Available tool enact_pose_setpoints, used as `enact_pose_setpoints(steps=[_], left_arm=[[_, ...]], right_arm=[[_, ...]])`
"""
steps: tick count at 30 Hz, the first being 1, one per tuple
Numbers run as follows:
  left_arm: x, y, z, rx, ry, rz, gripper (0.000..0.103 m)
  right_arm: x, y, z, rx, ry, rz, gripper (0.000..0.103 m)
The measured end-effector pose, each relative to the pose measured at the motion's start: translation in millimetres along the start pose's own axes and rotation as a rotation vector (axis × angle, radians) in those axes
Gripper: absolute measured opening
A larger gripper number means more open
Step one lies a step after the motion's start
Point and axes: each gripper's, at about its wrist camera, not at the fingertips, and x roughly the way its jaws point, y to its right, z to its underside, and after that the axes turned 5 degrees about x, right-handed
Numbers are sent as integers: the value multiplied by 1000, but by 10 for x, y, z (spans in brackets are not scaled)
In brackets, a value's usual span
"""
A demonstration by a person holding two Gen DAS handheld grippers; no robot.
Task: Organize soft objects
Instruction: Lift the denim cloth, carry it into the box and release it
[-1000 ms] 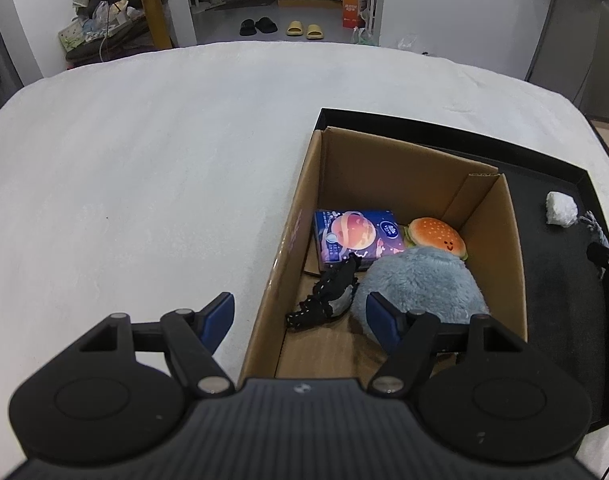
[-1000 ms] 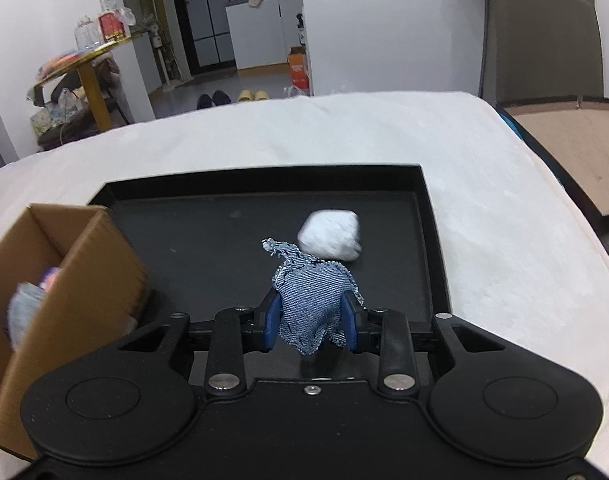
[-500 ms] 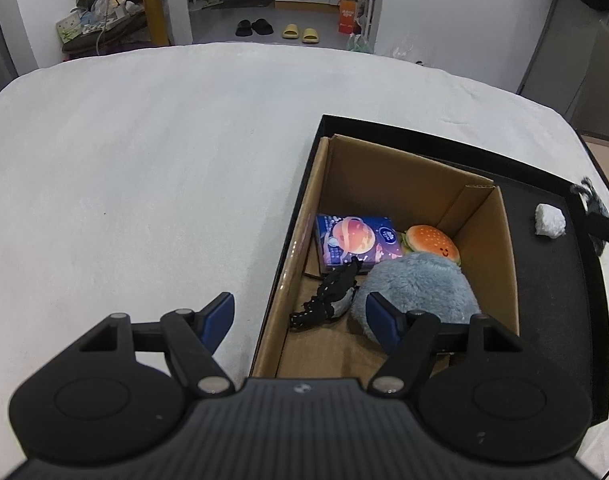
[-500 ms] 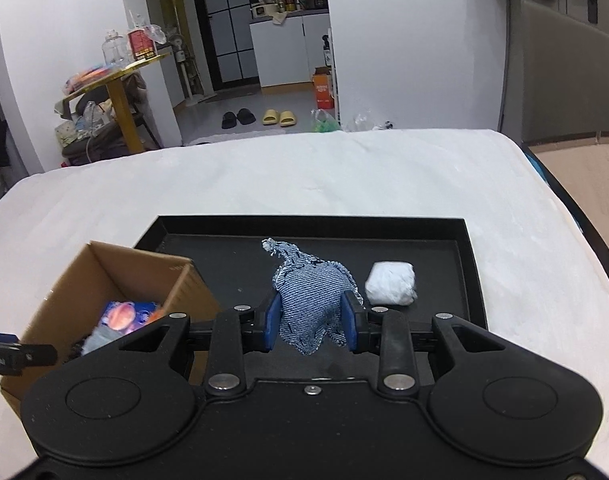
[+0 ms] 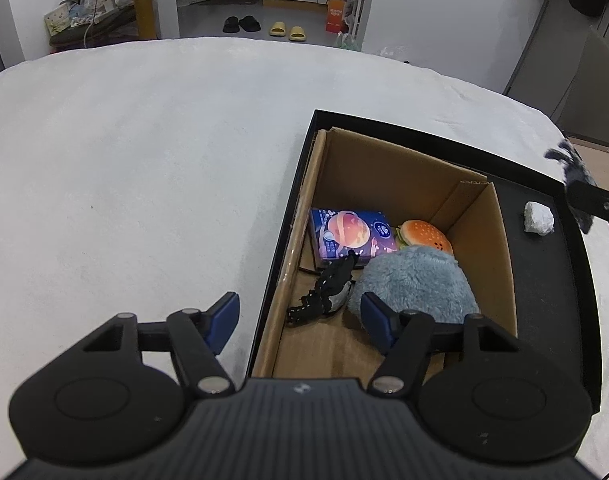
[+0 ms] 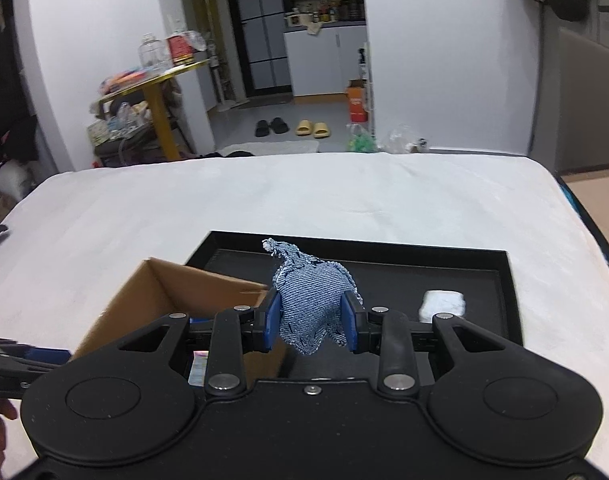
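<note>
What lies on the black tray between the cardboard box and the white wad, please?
Nothing: in the left wrist view, bare black tray separates the cardboard box from the white wad.

**Cloth, cardboard and matt black plastic**

The denim scrap [image 6: 310,306] is woven blue cloth with frayed, pale edges. Left of it, the box [image 6: 160,300] is plain brown corrugated cardboard, dull and unprinted. Inside the box, the grey-blue plush [image 5: 418,284] looks shaggy and soft, the burger toy [image 5: 426,232] smooth, the printed packet [image 5: 350,234] glossy. Under the box, the tray [image 5: 544,300] is matt black. The white wad [image 5: 538,218] on the tray looks crumpled. The white surface [image 5: 144,180] around the tray is fuzzy, nappy fabric.
</note>
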Motion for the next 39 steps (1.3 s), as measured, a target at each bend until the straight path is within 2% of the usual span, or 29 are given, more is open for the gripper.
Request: enact_pose_setpoints(steps=[7, 15, 18, 29, 32, 35, 39], left_arm=[[46, -64, 41, -9, -13, 38, 47], [72, -153, 80, -25, -35, 67, 16], [73, -206, 89, -24, -37, 68, 13], [67, -293, 119, -31, -62, 102, 13], [57, -285, 121, -26, -62, 99, 13], [53, -294, 126, -23, -64, 98, 13], [59, -309, 110, -27, -66, 95, 13]], right_arm=[[53, -276, 12, -59, -27, -48, 31], [104, -556, 49, -92, -68, -100, 32], [145, -649, 82, -98, -95, -131, 32], [207, -915, 167, -103, -161, -207, 33], [209, -957, 187, -94, -185, -246, 38], [189, -976, 199, -92, -191, -266, 51], [165, -924, 186, -76, -185, -249, 52]])
